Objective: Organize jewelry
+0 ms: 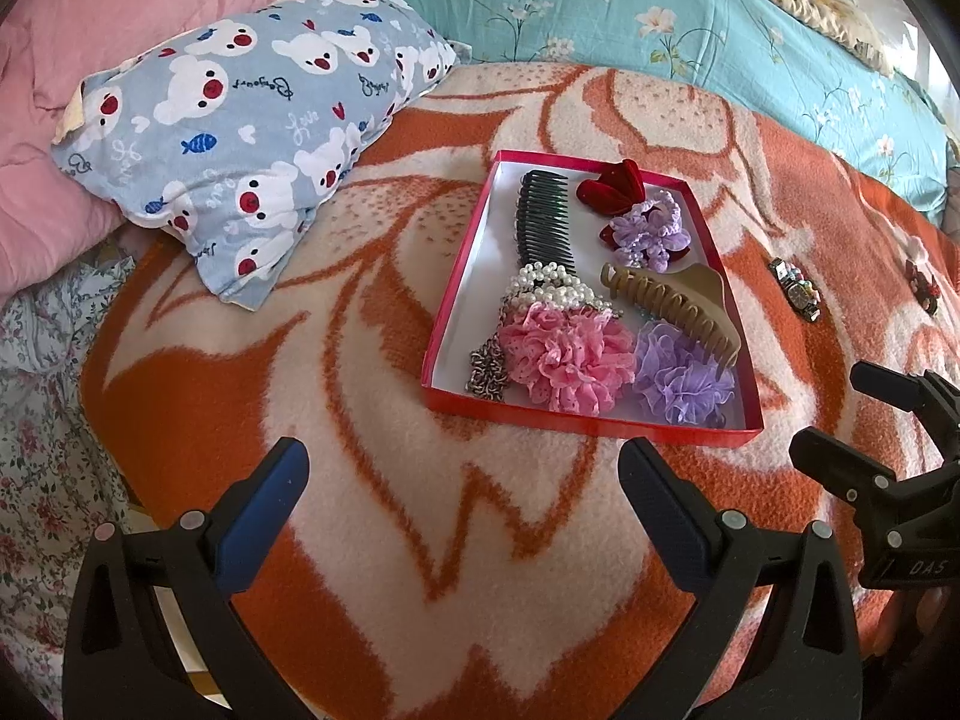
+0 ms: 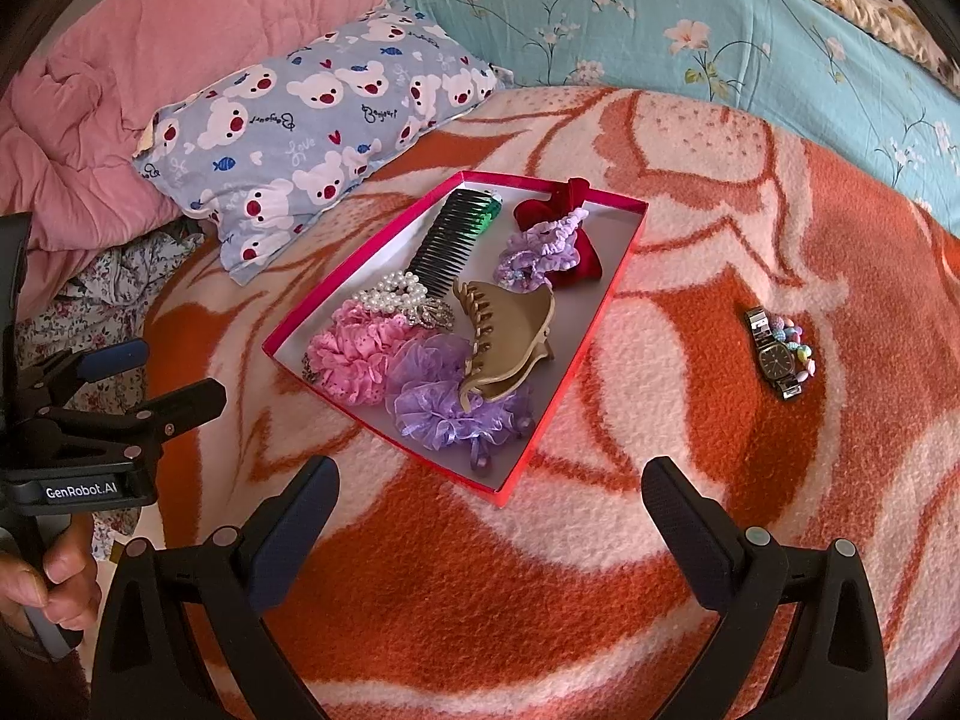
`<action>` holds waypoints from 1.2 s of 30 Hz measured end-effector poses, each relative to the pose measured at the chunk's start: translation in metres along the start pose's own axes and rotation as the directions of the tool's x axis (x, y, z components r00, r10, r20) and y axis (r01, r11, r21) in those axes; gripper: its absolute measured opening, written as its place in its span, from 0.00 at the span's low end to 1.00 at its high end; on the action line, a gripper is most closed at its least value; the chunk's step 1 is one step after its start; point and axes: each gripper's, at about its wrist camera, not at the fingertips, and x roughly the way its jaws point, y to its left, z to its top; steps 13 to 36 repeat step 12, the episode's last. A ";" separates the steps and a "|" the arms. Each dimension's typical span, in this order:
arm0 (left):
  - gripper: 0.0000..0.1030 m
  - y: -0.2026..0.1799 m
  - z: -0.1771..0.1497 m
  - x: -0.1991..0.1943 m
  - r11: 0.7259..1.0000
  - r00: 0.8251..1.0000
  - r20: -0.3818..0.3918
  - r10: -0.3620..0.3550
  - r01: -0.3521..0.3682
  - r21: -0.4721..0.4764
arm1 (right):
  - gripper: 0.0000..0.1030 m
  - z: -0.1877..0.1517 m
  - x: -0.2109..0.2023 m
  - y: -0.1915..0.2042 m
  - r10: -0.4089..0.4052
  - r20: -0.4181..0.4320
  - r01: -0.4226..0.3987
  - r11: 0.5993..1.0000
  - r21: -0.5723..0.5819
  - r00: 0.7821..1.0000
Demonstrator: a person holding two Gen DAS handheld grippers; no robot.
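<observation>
The left gripper hangs with its fingers wide apart and empty over the orange-and-cream blanket on the bed. The right gripper is likewise spread and holds nothing.

Just ahead of both pairs of fingers lies the red tray, already carrying a purple ruffle scrunchie, a pink one, a tan claw clip, a string of pearls and a dark comb.

Beyond the right gripper's right finger, well apart from the tray, a wristwatch rests on the blanket touching a small beaded bracelet; these look to be what remains outside. The watch should be stiff and fairly heavy, its metal band slippery, so pinching across the band beside the case seems safest. The beads are light and loose and may slide or snag in the pile. The left view shows a further small ornament, too blurred to identify.
</observation>
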 end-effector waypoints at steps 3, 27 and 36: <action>1.00 0.000 0.000 0.000 1.000 1.000 -0.001 -0.003 0.003 0.000 | 0.99 0.000 0.000 0.000 0.000 -0.001 0.000 1.000 0.002 1.000; 1.00 -0.003 0.000 0.004 1.000 1.000 -0.005 -0.014 0.014 0.017 | 0.99 -0.001 0.003 -0.002 0.006 -0.001 -0.006 1.000 0.011 1.000; 1.00 -0.003 0.000 0.004 1.000 1.000 -0.005 -0.014 0.014 0.017 | 0.99 -0.001 0.003 -0.002 0.006 -0.001 -0.006 1.000 0.011 1.000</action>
